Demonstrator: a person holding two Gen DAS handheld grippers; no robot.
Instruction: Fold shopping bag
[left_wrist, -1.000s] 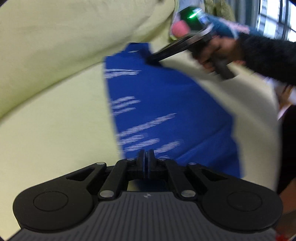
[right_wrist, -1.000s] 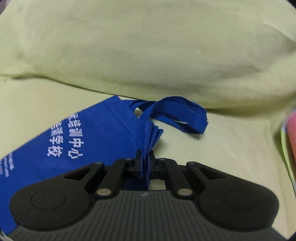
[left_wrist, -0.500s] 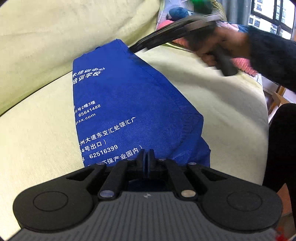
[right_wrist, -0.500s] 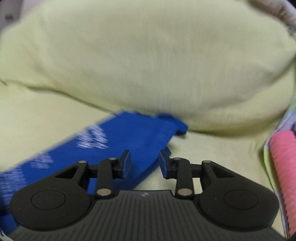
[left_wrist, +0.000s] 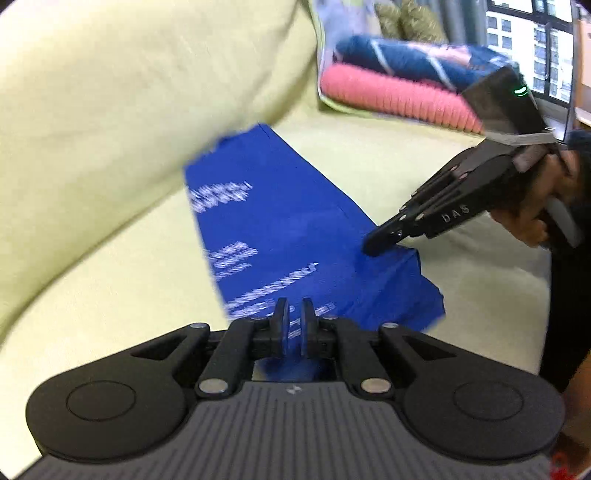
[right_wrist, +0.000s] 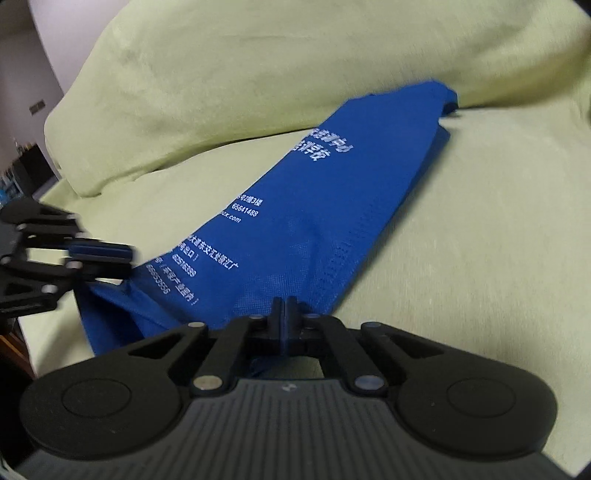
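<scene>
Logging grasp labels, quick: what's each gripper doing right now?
Left gripper: closed on the near end of the blue shopping bag.
Right gripper: closed, pinching the bag's edge.

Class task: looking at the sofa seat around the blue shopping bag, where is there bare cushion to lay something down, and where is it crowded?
Bare seat cushion lies right of the blue shopping bag, up to the back cushion. Another bare patch lies on the bag's other side. Crowded: the near end, where the left gripper and right gripper pinch it, and by the folded textiles.
</scene>
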